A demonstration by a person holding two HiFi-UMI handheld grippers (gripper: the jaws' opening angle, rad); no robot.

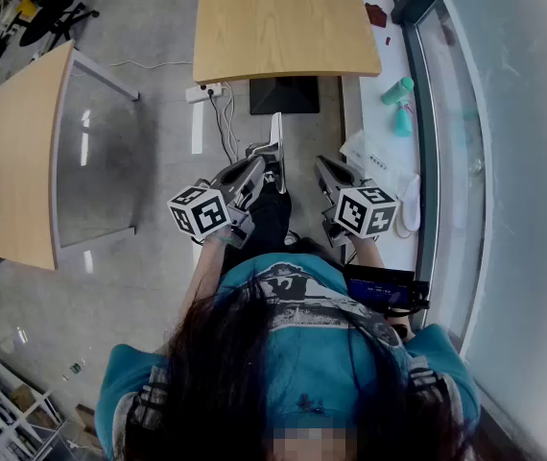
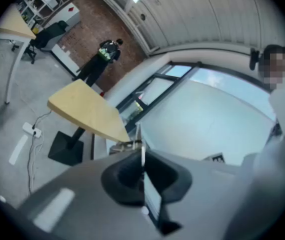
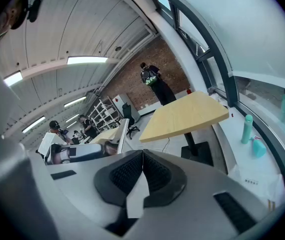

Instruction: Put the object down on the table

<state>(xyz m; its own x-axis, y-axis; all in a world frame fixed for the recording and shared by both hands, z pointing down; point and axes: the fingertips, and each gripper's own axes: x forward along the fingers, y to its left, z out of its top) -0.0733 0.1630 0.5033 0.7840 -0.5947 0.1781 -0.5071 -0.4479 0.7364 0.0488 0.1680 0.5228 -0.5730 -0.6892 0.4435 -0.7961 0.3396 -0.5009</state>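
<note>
Sheet [image 1: 276,140]: thin, pale | left hand-held gripper [image 2: 143,159] pinches it | right hand-held gripper [image 3: 142,156] closed

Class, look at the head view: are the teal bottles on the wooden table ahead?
No: the teal bottles sit on the white sill by the window, right of the wooden table.

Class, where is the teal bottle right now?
In the head view, the teal bottle sits on the white window ledge at upper right, just right of the wooden table.

No legible text anywhere, print on the papers [image 1: 374,152] on the window sill [image 1: 374,60] too small to read
</note>
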